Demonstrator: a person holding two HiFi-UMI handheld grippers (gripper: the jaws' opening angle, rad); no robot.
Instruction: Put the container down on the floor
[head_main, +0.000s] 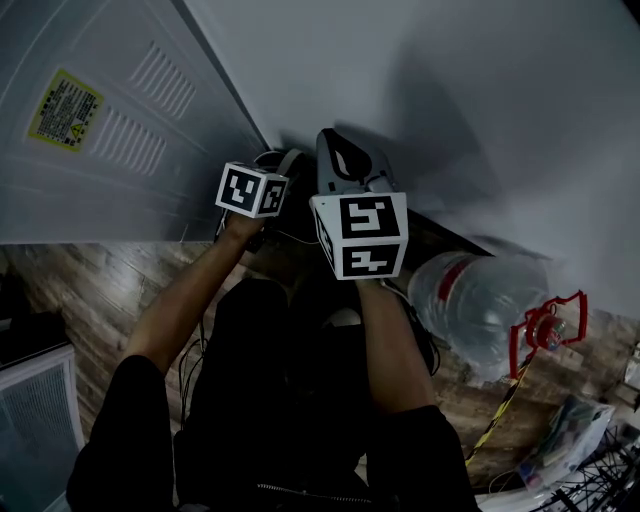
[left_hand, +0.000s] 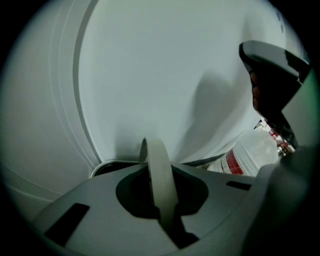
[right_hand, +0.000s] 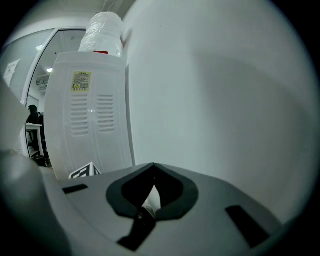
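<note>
At the foot of a white wall (head_main: 450, 90), between the back of a water dispenser (head_main: 110, 130) and a big water bottle (head_main: 480, 305) lying on the wooden floor (head_main: 70, 290), a person holds a gripper in each hand. The left gripper (left_hand: 167, 220) is closed on a pale curved strip, by the look of it the handle (left_hand: 156, 160) of the container (left_hand: 107, 166), whose dark round rim shows just beyond, close to the wall. The right gripper (right_hand: 151, 197), just beside it, has its jaws drawn to a narrow sliver with nothing between them. No view shows whether the container's base touches the floor, so the set-down looks to be in hand but not finished. The next move calls for a slow, level descent until the base rests on the boards — then the left jaws must part and lift clear of the handle
</note>
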